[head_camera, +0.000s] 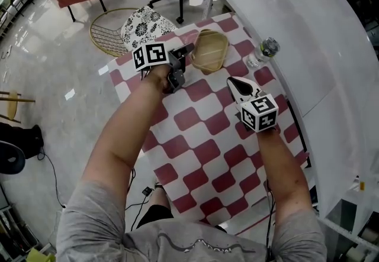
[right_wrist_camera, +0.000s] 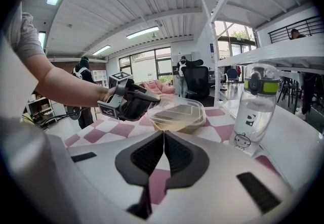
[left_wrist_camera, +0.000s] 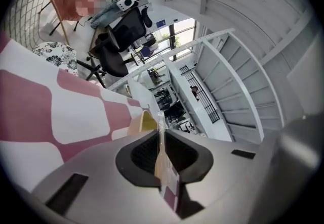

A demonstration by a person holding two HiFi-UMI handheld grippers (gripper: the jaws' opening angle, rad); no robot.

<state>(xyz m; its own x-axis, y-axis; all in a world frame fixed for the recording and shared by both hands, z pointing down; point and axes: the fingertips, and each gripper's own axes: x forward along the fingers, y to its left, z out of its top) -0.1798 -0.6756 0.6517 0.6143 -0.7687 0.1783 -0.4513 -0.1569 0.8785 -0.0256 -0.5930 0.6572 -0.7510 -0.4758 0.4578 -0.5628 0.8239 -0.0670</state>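
Your left gripper (head_camera: 186, 52) has its jaws pressed onto the thin near-left rim of the clear container (head_camera: 212, 51). The left gripper view shows that edge pinched between the black pads, with a sliver of tan wall just beyond them. The container is shallow, looks yellowish inside, and is at the far end of the checked cloth (head_camera: 201, 154), roughly in the middle of its width. Whether its base rests fully on the cloth cannot be told. Your right gripper (head_camera: 237, 84) has its jaws pressed together with nothing between them. It hovers over the cloth just near and to the right of the container, pointing toward it and apart from it. A clear bottle (head_camera: 262, 52) with a green and dark cap stands upright just right of the container, close beside the white shelf (head_camera: 331, 36) that runs along the right side. Off the far-left corner of the cloth, a black-and-white patterned cushion (head_camera: 145, 24) lies on a wire chair.
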